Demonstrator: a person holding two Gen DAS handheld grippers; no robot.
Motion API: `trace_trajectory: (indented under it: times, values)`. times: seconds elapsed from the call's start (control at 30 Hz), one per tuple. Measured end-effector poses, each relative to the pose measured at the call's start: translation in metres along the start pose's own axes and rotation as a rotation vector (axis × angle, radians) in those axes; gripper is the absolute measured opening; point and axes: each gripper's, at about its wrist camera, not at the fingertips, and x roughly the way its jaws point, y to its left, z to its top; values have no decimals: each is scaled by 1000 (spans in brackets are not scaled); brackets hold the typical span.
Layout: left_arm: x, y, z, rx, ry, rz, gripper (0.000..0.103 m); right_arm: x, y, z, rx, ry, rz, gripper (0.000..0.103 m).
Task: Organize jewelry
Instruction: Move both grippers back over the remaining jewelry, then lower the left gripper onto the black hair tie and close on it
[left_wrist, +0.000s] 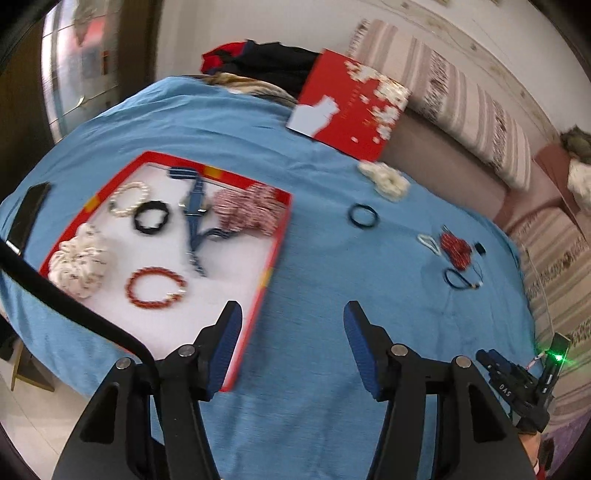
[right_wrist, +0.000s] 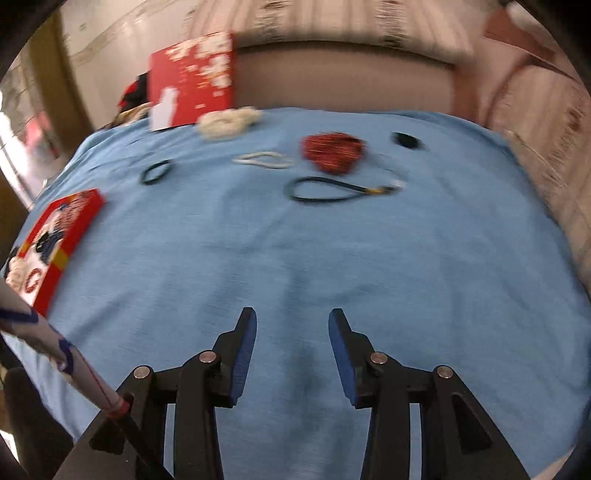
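Observation:
A red-rimmed tray (left_wrist: 275, 254) lies on the blue cloth and holds a red bead bracelet (left_wrist: 155, 287), a pearl bracelet (left_wrist: 129, 199), a black scrunchie (left_wrist: 152, 217), a white scrunchie (left_wrist: 79, 264), a blue necklace (left_wrist: 195, 218) and a red-white scrunchie (left_wrist: 249, 208). My left gripper (left_wrist: 291, 314) is open and empty above the tray's near right edge. My right gripper (right_wrist: 293, 317) is open and empty over bare cloth. Loose ahead of it lie a dark cord bracelet (right_wrist: 325, 190), a red bead piece (right_wrist: 332, 151), a white bracelet (right_wrist: 264, 160), a black hair band (right_wrist: 158, 171) and a cream scrunchie (right_wrist: 229, 120).
The red box lid (left_wrist: 351, 107) leans at the back of the blue cloth (right_wrist: 295, 251). A black phone (left_wrist: 29, 214) lies left of the tray. A small black item (right_wrist: 406, 140) sits far right. A striped sofa (left_wrist: 472, 110) runs behind the table.

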Motion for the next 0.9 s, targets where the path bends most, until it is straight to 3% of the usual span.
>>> trace_trajectory:
  times: [0.2,0.43,0.7,0.9]
  values:
    - [17,-38,-3,64,38,4,60,-2,-40,-7,68,-14,-10,46]
    - [64,-61,12,114,79,17,61,14,-42,5,89,-17,50,48]
    - [156,-68,68,93,123,-10,60,53,-5,62,13,-17,161,48]
    - [215,-72,104,77,147,-45,60,103,30,118,-89,-17,186,48]
